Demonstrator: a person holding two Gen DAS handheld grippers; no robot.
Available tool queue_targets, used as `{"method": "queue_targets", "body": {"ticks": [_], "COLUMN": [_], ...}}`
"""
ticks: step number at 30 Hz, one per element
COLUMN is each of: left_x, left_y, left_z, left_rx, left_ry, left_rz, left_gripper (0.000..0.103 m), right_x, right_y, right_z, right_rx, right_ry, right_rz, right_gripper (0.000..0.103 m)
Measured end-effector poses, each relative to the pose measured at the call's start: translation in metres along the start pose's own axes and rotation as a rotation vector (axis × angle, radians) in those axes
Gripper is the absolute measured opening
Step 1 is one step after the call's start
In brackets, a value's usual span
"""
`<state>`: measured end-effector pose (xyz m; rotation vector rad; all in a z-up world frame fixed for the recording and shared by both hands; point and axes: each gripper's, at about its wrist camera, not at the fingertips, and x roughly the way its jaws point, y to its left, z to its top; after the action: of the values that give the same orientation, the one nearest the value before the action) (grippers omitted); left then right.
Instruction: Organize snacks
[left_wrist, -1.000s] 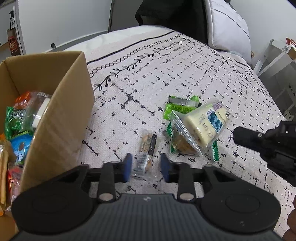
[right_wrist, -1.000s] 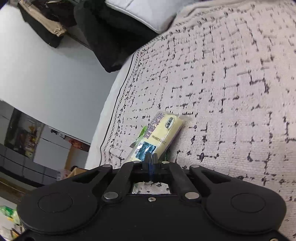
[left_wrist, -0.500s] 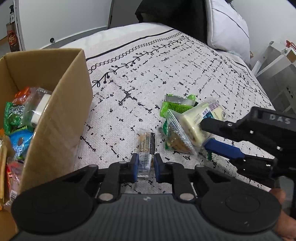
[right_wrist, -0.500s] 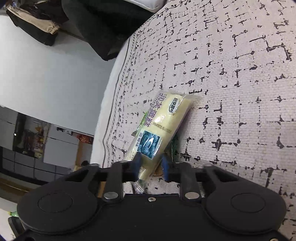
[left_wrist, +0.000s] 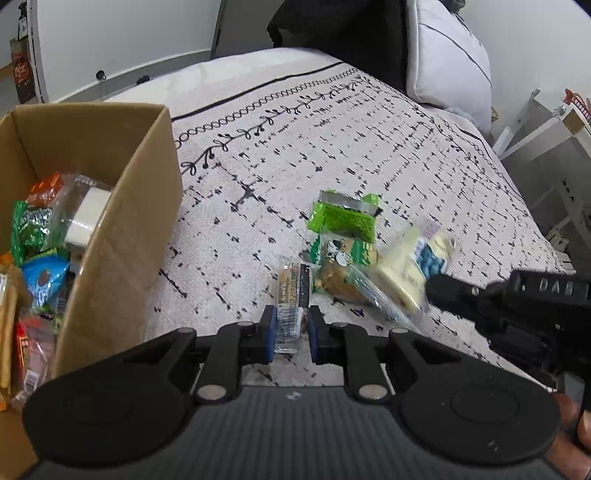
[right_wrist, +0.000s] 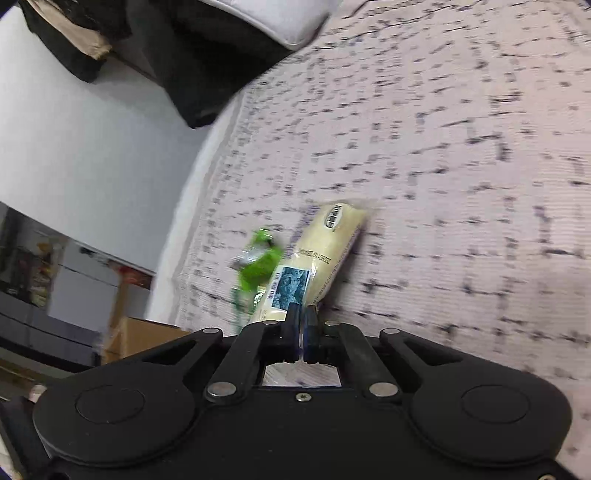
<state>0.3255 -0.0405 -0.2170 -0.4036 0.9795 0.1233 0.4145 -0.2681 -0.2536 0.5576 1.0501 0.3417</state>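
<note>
1. While several packets already fill the cardboard box (left_wrist: 122, 236) at the left edge of the bed, the sorting looks to me well under way but not finished: a green packet, a blue one, an orange one and others lie piled inside it.
2. Four snacks are outside the box on the patterned bedspread (left_wrist: 332, 140), clustered close together.
3. The left gripper (left_wrist: 291, 330) is clenched on the near end of a slim clear-wrapped bar (left_wrist: 293, 291), its blue pads pressing both sides; the bar's far end seems to rest on the cover, near the box's right wall.
4. The right gripper (right_wrist: 302, 332) has its pads nearly meeting, pinched on the edge of the wrapper of a pale yellow packet (right_wrist: 325, 254) with a blue picture label; the packet is blurred and appears tilted up off the bedspread.
5. A bright green packet (left_wrist: 345, 218) lies flat just beyond the others, untouched, and a clear bag of brown biscuits (left_wrist: 341, 273) sits between the bar and the yellow packet, partly under it.
6. What is left, as I judge it: carry both gripped snacks into the box, then collect the green packet and the biscuit bag.
</note>
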Motion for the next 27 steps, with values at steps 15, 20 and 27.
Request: {"method": "queue_targets", "body": {"ticks": [15, 20, 27], "left_x": [0.011, 0.014, 0.017], "left_y": [-0.002, -0.004, -0.007], "left_z": [-0.006, -0.006, -0.006], "left_rx": [0.004, 0.018, 0.041], "left_ry": [0.075, 0.05, 0.026], "left_rz": [0.012, 0.025, 0.038], "left_gripper": [0.025, 0.025, 0.025], "right_x": [0.009, 0.021, 0.029], "right_y": [0.031, 0.038, 0.049], "right_z": [-0.004, -0.007, -0.018], "right_rx": [-0.215, -0.261, -0.37], "right_ry": [-0.086, -0.075, -0.072], "right_rz": [-0.169, -0.189, -0.245], "right_gripper": [0.049, 0.058, 0.06]}}
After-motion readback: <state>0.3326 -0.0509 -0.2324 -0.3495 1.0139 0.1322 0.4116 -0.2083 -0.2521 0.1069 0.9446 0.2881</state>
